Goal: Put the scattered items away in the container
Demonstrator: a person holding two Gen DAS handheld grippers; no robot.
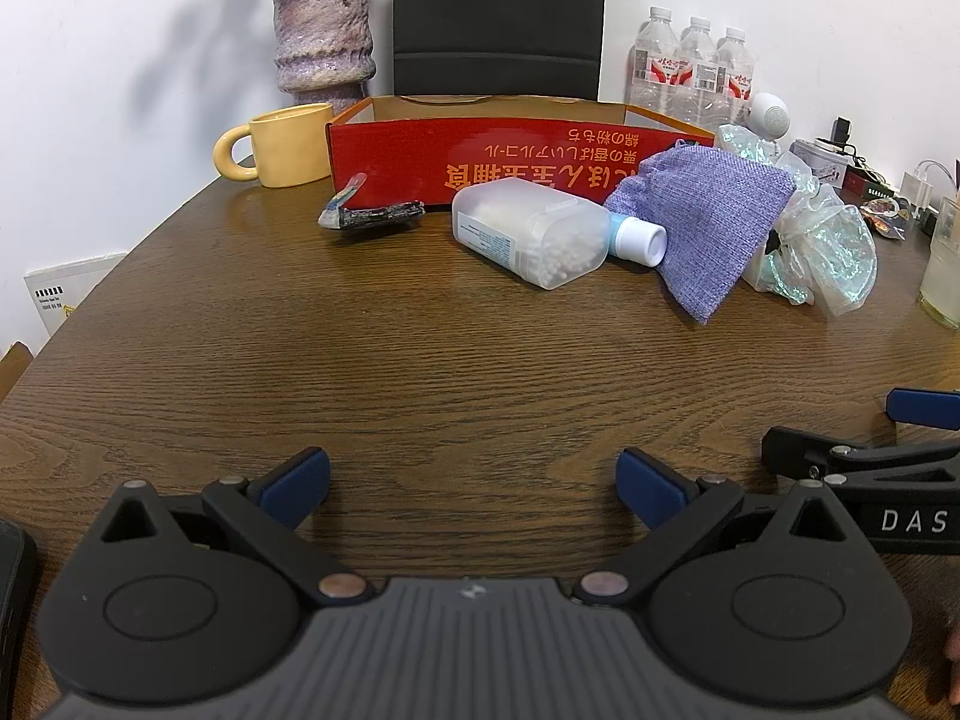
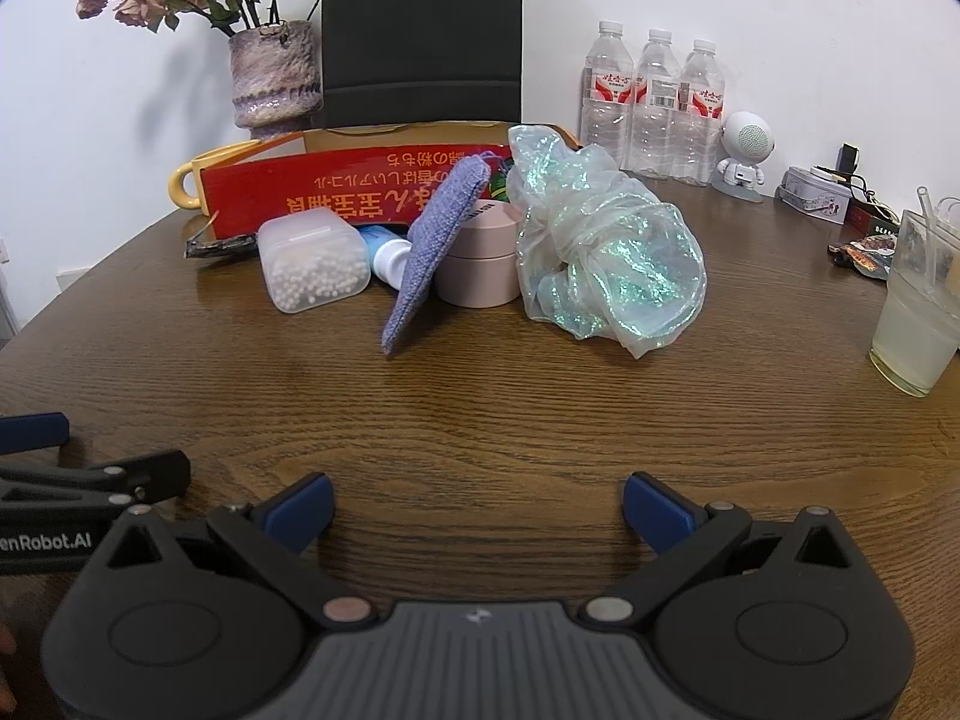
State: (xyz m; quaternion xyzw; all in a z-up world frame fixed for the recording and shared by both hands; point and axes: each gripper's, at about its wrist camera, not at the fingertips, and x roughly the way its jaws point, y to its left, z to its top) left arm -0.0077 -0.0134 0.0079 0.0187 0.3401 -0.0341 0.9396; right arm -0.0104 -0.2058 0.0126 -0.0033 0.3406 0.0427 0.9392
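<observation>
Left gripper (image 1: 473,483) and right gripper (image 2: 478,507) both hover low over the wooden table (image 1: 420,372), jaws spread wide, holding nothing; well ahead of them stands the red box (image 1: 480,156); in front of the box lie the cotton-swab case (image 1: 528,234), small white-capped bottle (image 1: 639,240), purple pouch (image 1: 708,216), iridescent bag (image 2: 600,240), pink jar (image 2: 480,264) and a dark packet (image 1: 378,216).
</observation>
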